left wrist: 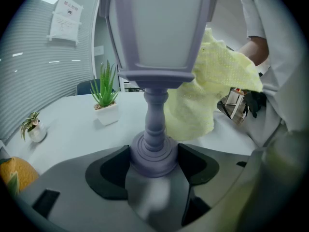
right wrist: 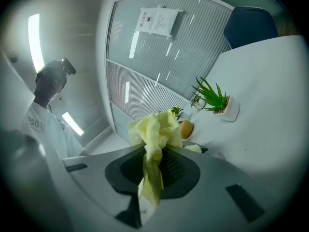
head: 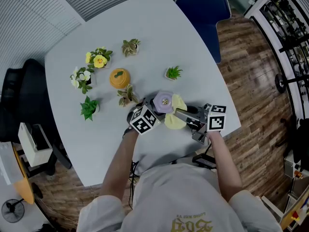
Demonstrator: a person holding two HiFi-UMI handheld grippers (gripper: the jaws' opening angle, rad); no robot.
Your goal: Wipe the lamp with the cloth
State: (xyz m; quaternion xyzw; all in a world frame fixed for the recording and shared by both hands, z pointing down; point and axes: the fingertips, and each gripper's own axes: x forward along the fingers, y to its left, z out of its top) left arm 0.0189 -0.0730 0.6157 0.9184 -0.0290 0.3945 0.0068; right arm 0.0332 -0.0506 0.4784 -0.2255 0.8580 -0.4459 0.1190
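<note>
A lilac lantern-style lamp [head: 164, 102] stands near the table's front edge; in the left gripper view its shade [left wrist: 159, 28] fills the top and its round base [left wrist: 153, 154] sits between the jaws. My left gripper [left wrist: 153, 166] is shut on that base. A pale yellow cloth [head: 176, 116] hangs against the lamp's right side [left wrist: 207, 91]. My right gripper [right wrist: 153, 170] is shut on a bunched fold of the cloth [right wrist: 154, 134], and reaches in from the right [head: 193, 119].
On the white table [head: 159, 28] stand small potted plants [head: 174, 73] [head: 89, 108] [head: 130, 46], yellow flowers [head: 99, 60], white flowers [head: 82, 78] and an orange pumpkin-like piece [head: 119, 78]. A blue chair [head: 203, 6] is at the far side.
</note>
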